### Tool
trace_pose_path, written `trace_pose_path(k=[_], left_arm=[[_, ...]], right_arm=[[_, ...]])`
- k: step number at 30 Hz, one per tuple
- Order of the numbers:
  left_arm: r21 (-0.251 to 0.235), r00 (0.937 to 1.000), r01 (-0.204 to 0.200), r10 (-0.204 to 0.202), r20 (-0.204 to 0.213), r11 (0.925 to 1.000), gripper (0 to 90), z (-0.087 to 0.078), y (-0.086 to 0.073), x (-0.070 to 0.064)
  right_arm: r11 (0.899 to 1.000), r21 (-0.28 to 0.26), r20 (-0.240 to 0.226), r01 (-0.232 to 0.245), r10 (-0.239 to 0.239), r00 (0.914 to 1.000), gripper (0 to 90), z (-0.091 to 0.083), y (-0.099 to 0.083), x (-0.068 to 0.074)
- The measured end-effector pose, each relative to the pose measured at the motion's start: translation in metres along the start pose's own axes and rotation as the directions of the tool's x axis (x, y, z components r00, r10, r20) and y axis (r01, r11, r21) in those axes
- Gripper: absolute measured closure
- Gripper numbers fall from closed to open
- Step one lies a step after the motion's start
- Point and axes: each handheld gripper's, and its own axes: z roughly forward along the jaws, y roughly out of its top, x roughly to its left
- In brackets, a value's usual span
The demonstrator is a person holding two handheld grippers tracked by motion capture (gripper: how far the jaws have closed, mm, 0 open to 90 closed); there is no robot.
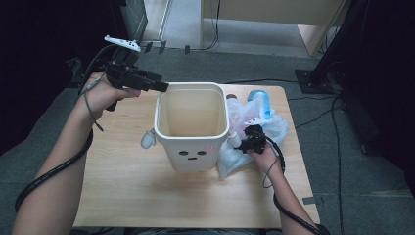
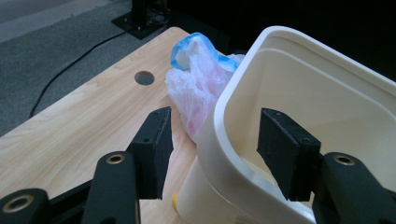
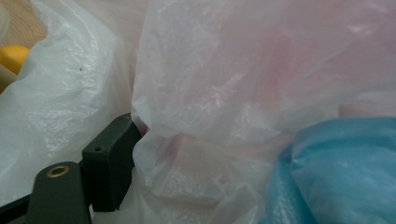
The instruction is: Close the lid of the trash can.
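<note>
Plastic bag (image 1: 254,128), thin and white with pink showing through and a blue patch at its far end, lies on the wooden table (image 1: 122,186) at about 3 o'clock from the white bin (image 1: 192,125), pressed against the bin's side. Bin stands upright near table centre, open mouth up, small face drawn on its near wall.

Right gripper (image 1: 252,139) sits low at the bag's near edge, at roughly 4 o'clock of the bin. In the right gripper view one black jaw is buried in folds of the bag (image 3: 224,93); the other jaw is hidden by plastic, so cannot tell whether the fingers have closed on it.

Left gripper (image 1: 164,87) hovers at the bin's 10 o'clock corner. In the left gripper view its jaws stand spread, one either side of the bin rim (image 2: 233,93), not touching it.
</note>
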Motion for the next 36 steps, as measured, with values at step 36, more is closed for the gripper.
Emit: trace_pose_path(k=[36], left_arm=[[-0.046,0.9959,-0.081,0.079,-0.044,0.9956,35.8,-0.016,-0.034,0.008]], right_arm=[[1.0,-0.003,-0.005,-0.004,0.004,1.0,20.8,0.0,-0.001,0.0]])
